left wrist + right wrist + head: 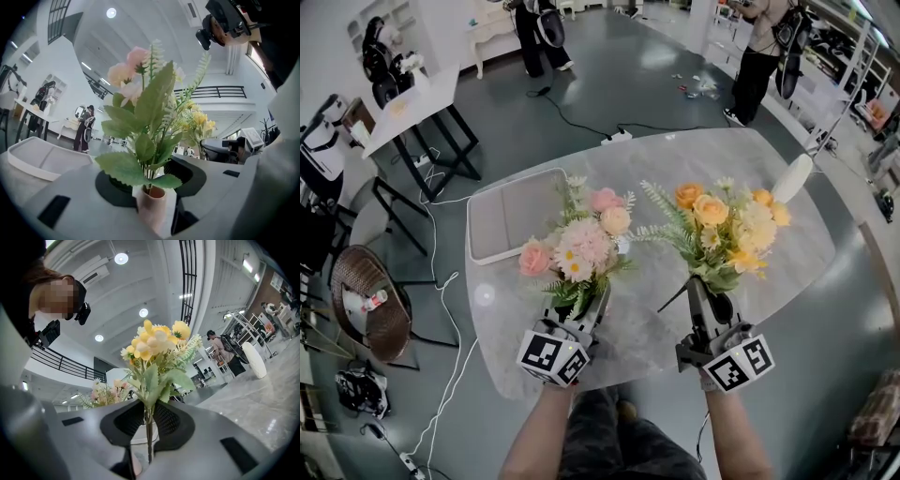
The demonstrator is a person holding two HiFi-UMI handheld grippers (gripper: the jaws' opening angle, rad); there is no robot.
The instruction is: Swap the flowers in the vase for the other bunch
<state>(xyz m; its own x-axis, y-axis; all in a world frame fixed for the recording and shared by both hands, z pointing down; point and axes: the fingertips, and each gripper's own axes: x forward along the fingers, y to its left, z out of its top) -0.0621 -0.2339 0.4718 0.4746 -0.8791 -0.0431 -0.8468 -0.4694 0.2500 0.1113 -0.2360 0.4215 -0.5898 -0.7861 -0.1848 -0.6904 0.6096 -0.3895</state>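
Marble, pale grey and veined, forms the oval table (511,319) that fills the middle of the head view. A shallow white tray (511,220) lies on its upper-left part and a white rounded object (794,176) stands at its upper-right edge.

At centre, the pink bunch (581,244) rises in front of the left gripper (589,309). Just to its right is the yellow bunch (722,225), above the right gripper (701,295).

In the left gripper view the pink bunch's stems go down into a small pinkish vase (152,206) that stands between the jaws. The jaws are spread, with a dark gap on the vase's right side, so they do not seem to be pressing on it. The right gripper's jaws are nearly closed and pinch the yellow bunch's thin bare stems (149,437), holding it upright and out of any vase.

I judge the swap close to done, with yellow out and pink seated, though which bunch began in the vase cannot be told. Next, the left gripper should draw straight back without tipping the light, top-heavy vase. The yellow bunch then needs laying down, and the tray or the bare marble would serve.

The two bunches nearly brush, so their leaves could snag. Beyond the table, at the top of the frame, stand people (755,56) and loose cables (581,122), all well apart from the work.
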